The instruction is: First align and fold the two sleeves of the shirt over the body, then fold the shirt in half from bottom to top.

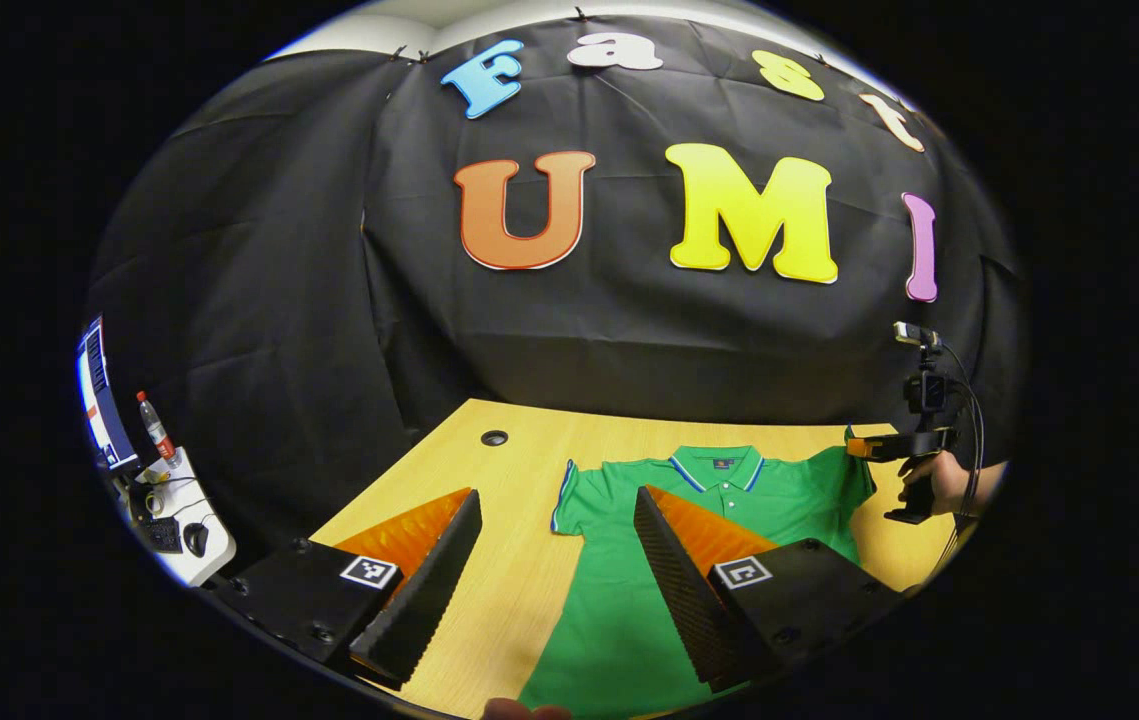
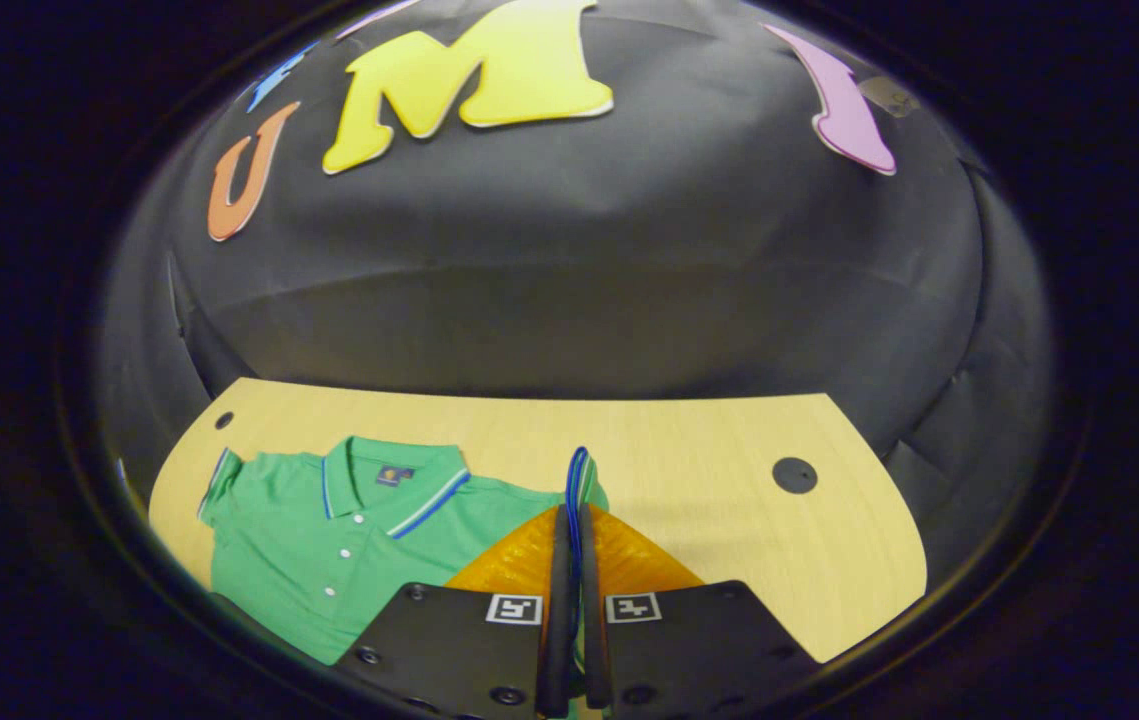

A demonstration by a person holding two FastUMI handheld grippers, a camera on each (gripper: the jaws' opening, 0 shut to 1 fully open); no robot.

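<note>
A green polo shirt with a blue-and-white trimmed collar lies face up on the wooden table, collar toward the far wall. My left gripper hovers open over the shirt's left sleeve and the bare wood beside it, holding nothing. In the right gripper view the shirt lies to the left, and my right gripper is shut on the cuff of the shirt's right sleeve, lifting it off the table. The left gripper view shows that right gripper at the sleeve, held by a hand.
The table has a round cable hole at each far corner. A side desk at far left carries a bottle, a mouse and cables. The black cloth wall stands right behind the table.
</note>
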